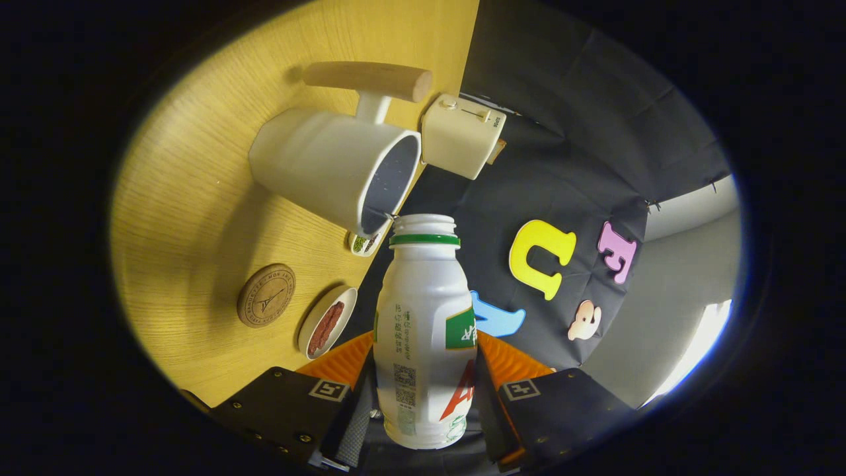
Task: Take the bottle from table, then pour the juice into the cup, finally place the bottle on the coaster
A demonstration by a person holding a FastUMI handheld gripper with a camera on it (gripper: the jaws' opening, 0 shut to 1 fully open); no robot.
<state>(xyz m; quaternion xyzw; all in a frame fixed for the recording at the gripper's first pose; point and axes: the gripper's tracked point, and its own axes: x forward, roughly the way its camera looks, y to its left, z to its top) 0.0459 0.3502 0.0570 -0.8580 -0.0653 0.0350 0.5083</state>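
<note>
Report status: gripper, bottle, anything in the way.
Gripper shut on white plastic bottle with green neck ring, tilted. Uncapped mouth at rim of white cup with wooden handle. Round cork coaster beside it, bare. Nothing blocking.

The bottle [426, 330] sits clamped between the gripper [423, 396] fingers, its open mouth just beside the rim of the cup [330, 168] on the table [192, 198]. The coaster [266, 295] lies near a small dish [326, 322], with a toaster [461, 134] beyond the cup.

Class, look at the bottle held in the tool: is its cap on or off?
Off. The bottle, gripped between the tool's fingers, shows a bare threaded neck above its green ring, its open mouth beside the cup's rim.
</note>
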